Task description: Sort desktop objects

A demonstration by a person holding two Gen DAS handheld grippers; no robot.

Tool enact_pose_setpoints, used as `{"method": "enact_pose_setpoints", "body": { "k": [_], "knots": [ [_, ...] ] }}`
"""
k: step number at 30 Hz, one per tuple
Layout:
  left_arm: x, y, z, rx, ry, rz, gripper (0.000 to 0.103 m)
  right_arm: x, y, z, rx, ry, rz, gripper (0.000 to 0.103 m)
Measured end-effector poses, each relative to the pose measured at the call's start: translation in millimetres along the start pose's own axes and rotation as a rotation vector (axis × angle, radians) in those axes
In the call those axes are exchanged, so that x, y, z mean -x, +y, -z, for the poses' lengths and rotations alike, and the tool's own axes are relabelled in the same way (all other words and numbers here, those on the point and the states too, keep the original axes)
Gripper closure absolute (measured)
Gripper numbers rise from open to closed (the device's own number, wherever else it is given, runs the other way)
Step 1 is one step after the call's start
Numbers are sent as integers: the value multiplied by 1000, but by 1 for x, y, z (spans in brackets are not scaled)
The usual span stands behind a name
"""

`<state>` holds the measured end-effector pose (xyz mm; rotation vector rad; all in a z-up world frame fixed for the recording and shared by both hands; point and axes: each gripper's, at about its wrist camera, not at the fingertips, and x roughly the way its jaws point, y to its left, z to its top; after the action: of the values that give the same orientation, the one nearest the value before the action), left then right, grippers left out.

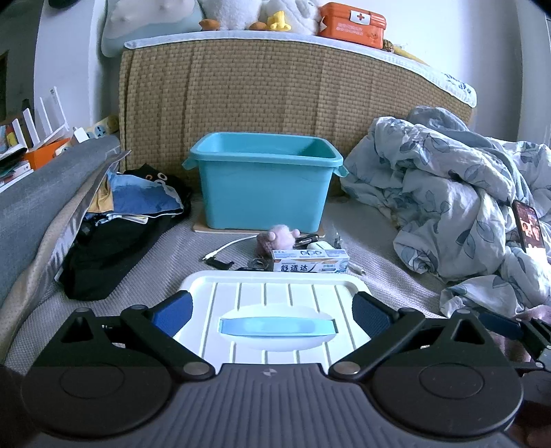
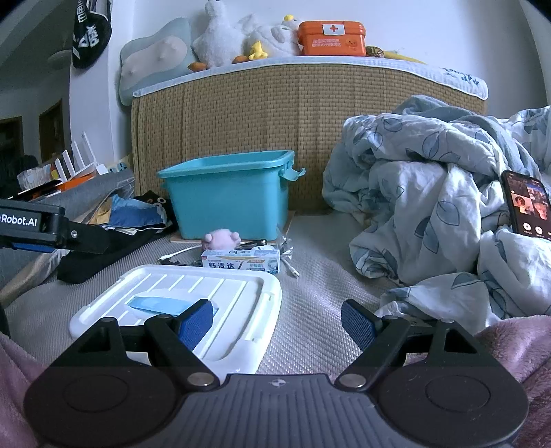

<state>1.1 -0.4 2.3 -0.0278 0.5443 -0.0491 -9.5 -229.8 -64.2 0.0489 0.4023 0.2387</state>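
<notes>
A teal bin stands open on a thin board at the back of the bed; it also shows in the right wrist view. Its white lid with a light-blue handle lies flat in front. Between them lie a toothpaste box, a pink plush toy, a white cable and small dark items. My left gripper is open and empty, low over the lid. My right gripper is open and empty, its left finger over the lid, right finger over bare mattress.
A crumpled floral quilt fills the right, with a lit phone on it. Dark clothes lie at left by a grey cushion. A woven headboard stands behind, with plush toys and an orange first-aid box on top.
</notes>
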Motion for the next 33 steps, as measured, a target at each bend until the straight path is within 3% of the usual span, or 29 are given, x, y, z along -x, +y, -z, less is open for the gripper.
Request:
{"method": "enact_pose_setpoints", "body": {
  "k": [8, 26, 33],
  "knots": [
    [-6, -1, -5, 4, 17, 15, 2, -9, -10, -1, -45, 1, -12, 17],
    [-41, -5, -16, 15, 10, -30, 2, -19, -43, -3, -198, -2, -26, 17],
    [-60, -7, -19, 16, 18, -31, 2, -21, -44, -3, -191, -2, -33, 17]
  ]
}}
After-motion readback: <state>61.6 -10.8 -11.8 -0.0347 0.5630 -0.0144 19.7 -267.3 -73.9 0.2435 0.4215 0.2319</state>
